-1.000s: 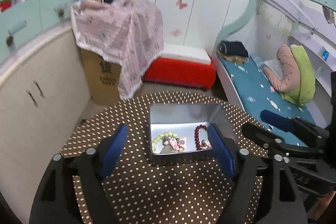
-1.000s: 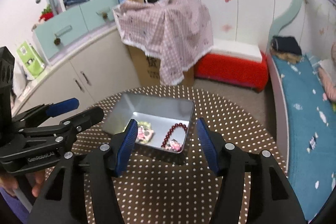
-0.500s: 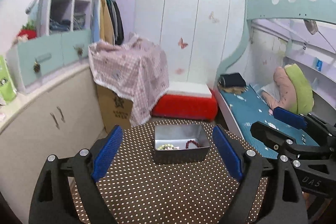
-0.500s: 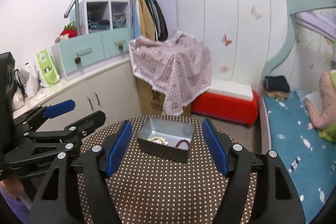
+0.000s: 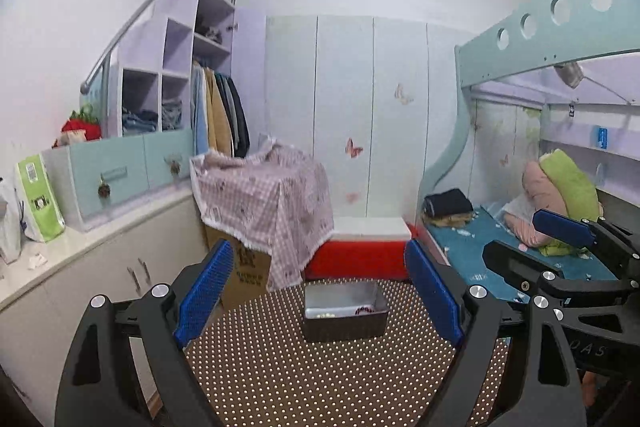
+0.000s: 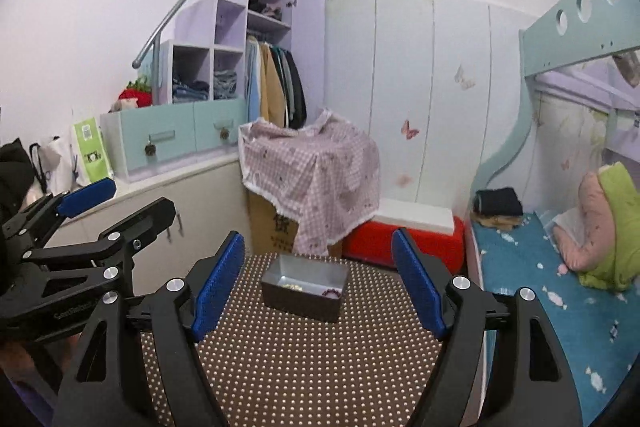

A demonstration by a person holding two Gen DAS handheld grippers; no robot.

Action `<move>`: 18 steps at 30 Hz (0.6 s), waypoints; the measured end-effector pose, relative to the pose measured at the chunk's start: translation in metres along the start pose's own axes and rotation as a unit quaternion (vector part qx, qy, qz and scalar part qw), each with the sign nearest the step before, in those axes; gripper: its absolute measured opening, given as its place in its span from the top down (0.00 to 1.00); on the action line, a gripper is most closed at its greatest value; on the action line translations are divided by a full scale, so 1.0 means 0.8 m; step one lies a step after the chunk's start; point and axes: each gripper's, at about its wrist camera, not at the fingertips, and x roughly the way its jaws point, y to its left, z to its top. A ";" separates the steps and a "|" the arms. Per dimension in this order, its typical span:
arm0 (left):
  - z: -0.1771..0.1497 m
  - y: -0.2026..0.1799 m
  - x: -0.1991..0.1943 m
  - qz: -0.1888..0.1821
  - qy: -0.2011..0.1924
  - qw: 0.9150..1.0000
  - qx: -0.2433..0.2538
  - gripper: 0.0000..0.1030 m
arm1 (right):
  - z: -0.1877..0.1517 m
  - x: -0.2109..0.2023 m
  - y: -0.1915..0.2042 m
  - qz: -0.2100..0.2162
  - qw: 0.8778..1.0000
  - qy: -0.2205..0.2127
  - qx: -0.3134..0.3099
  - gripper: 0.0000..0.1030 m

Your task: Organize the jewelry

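An open metal tin (image 5: pixel 346 323) (image 6: pixel 304 293) stands at the far side of a round brown table with white dots (image 5: pixel 320 379) (image 6: pixel 312 359). Inside it a red bead bracelet (image 5: pixel 364 310) (image 6: pixel 332 293) and a pale green bead bracelet (image 5: pixel 326 315) (image 6: pixel 291 285) just show over the rim. My left gripper (image 5: pixel 318 295) is open and empty, well back from the tin. My right gripper (image 6: pixel 318 285) is open and empty too, also held back. Each gripper shows at the edge of the other's view: the right one (image 5: pixel 560 247), the left one (image 6: pixel 100 203).
A cardboard box under a pink checked cloth (image 5: pixel 264 195) and a red and white bench (image 5: pixel 360 247) stand behind the table. A white cabinet counter (image 5: pixel 92 247) runs along the left. A bunk bed with a teal mattress (image 6: pixel 540 267) is on the right.
Both grippers have pulled back and up from the tin and tilted level. The tin now looks small and far, and the jewelry is mostly hidden by its rim.
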 end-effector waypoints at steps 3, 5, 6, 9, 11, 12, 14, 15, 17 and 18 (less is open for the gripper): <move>0.004 -0.002 -0.015 0.003 -0.017 1.000 0.003 0.18 | 0.003 -0.023 0.002 -0.014 1.000 -0.019 -0.002 0.25; 0.006 -0.003 -0.025 0.002 -0.026 1.000 0.002 0.18 | 0.006 -0.031 0.002 -0.019 0.999 -0.030 -0.003 0.20; 0.006 -0.003 -0.029 -0.001 -0.030 1.000 -0.001 0.18 | 0.006 -0.034 0.002 -0.018 0.999 -0.033 -0.002 0.20; 0.006 -0.003 -0.040 -0.003 -0.036 0.999 -0.003 0.18 | 0.007 -0.046 0.002 -0.015 0.999 -0.041 0.000 0.20; 0.006 -0.005 -0.046 0.000 -0.042 0.999 -0.001 0.18 | 0.008 -0.052 0.003 -0.014 0.999 -0.045 0.000 0.20; 0.005 -0.006 -0.049 0.002 -0.046 0.999 -0.001 0.18 | 0.008 -0.055 0.003 -0.014 0.999 -0.047 0.001 0.20; 0.005 -0.007 -0.053 0.006 -0.049 0.999 0.003 0.18 | 0.008 -0.056 0.004 -0.013 0.999 -0.047 0.003 0.20; 0.004 -0.008 -0.054 0.007 -0.051 0.999 0.004 0.18 | 0.008 -0.057 0.004 -0.012 0.999 -0.048 0.004 0.20; 0.003 -0.009 -0.057 0.008 -0.053 0.999 0.006 0.18 | 0.008 -0.055 0.005 -0.013 0.999 -0.048 0.006 0.20; 0.003 -0.010 -0.058 0.009 -0.053 0.999 0.006 0.18 | 0.008 -0.056 0.005 -0.012 0.999 -0.048 0.007 0.20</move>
